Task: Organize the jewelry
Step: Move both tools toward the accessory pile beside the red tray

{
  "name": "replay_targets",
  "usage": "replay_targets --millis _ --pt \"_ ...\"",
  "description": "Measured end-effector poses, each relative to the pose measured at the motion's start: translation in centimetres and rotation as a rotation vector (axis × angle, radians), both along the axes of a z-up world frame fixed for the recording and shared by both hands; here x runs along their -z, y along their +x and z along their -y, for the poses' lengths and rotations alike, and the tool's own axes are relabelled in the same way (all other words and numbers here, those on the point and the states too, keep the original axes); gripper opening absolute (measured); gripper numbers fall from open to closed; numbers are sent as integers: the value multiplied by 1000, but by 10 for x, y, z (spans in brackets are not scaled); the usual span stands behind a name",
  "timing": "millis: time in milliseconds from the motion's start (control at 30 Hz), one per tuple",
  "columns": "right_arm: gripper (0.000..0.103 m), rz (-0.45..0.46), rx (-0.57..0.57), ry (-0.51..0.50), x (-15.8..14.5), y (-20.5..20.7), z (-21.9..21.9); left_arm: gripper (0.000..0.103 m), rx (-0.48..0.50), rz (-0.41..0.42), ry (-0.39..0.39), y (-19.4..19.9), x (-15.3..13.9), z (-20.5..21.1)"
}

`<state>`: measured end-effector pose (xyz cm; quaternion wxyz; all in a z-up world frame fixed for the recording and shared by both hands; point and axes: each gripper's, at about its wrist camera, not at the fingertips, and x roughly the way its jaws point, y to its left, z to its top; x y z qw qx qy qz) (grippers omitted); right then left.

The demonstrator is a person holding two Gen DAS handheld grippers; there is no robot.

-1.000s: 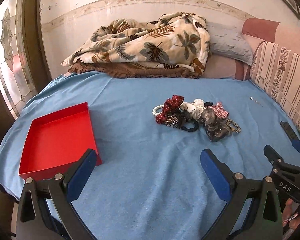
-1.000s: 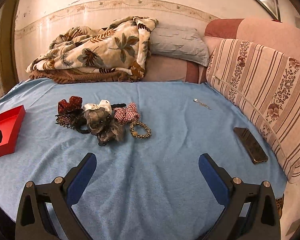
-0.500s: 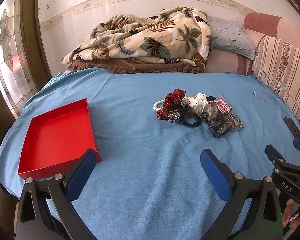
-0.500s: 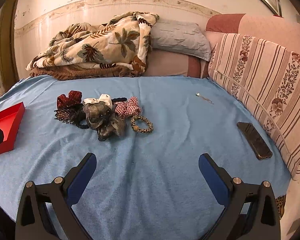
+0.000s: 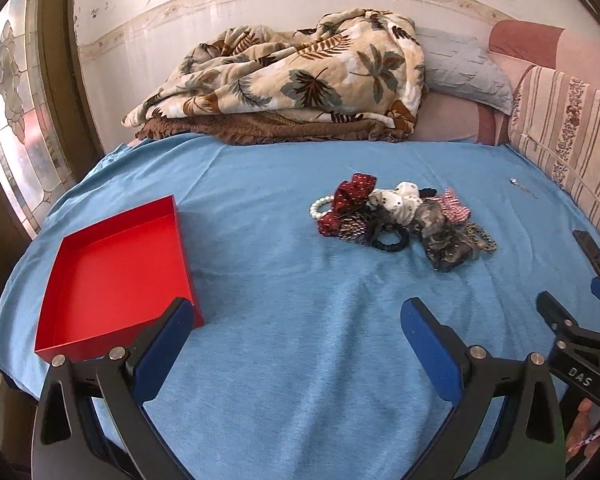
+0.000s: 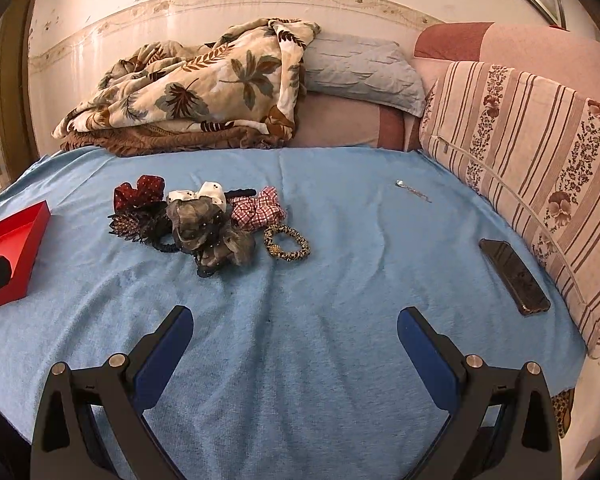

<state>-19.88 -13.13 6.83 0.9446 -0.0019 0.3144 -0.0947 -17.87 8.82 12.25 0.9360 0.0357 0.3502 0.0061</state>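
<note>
A heap of hair ties, bows and a pearl bracelet (image 5: 396,218) lies mid-bed on the blue sheet; the right wrist view shows the same heap (image 6: 204,220) with a leopard-print scrunchie (image 6: 286,243) at its right edge. An empty red tray (image 5: 112,276) sits at the left of the bed; its corner shows in the right wrist view (image 6: 8,248). A small silver chain (image 6: 414,192) lies apart, far right. My left gripper (image 5: 296,328) is open and empty, near the tray's front corner. My right gripper (image 6: 294,332) is open and empty, short of the heap.
A dark phone (image 6: 514,276) lies by the striped cushion (image 6: 540,184) on the right. A leaf-print blanket (image 5: 300,80) and grey pillow (image 6: 360,68) are piled at the back wall. A stained-glass window (image 5: 8,128) is at left.
Both views have tilted slightly; the heap sits a little higher in each frame. Both grippers stay open and empty.
</note>
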Motion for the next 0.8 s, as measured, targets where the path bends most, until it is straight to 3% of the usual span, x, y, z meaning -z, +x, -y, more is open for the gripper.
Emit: replay_targets --millis 267,500,800 --pt "103 -20 10 26 7 2 7 103 -118 -42 16 56 15 -50" --pt "103 -25 12 33 11 3 9 103 -175 -192 -186 111 44 -106" --pt "103 -46 18 53 17 7 12 96 -121 -333 -295 113 76 -113"
